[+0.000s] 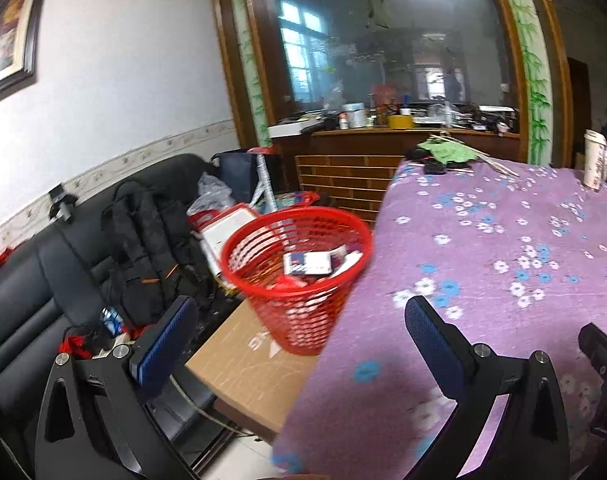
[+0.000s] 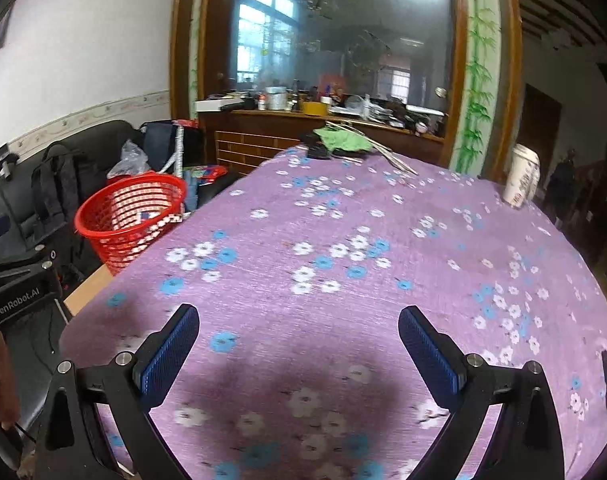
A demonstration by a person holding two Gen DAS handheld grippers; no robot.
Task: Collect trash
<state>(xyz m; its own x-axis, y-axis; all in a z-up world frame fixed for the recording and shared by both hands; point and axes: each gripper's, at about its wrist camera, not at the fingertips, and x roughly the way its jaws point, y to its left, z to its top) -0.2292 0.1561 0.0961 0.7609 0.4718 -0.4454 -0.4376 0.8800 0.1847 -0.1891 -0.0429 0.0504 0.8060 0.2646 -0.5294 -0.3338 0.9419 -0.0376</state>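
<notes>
Purple floral tablecloth [image 2: 343, 248] covering the table, taking up most of both views. Red mesh wastebasket [image 1: 299, 276] sitting just beside its left edge on a cardboard box [image 1: 243, 356], holding 2 or more cartons. Paper cup [image 2: 521, 178] standing at the cloth's far right. Left gripper [image 1: 303, 344] and right gripper [image 2: 299, 344] hovering, jaws spread, gripping nothing.

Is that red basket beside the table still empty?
No. In the left wrist view the red basket already holds several items, including a dark and white flat packet lying inside it.
</notes>
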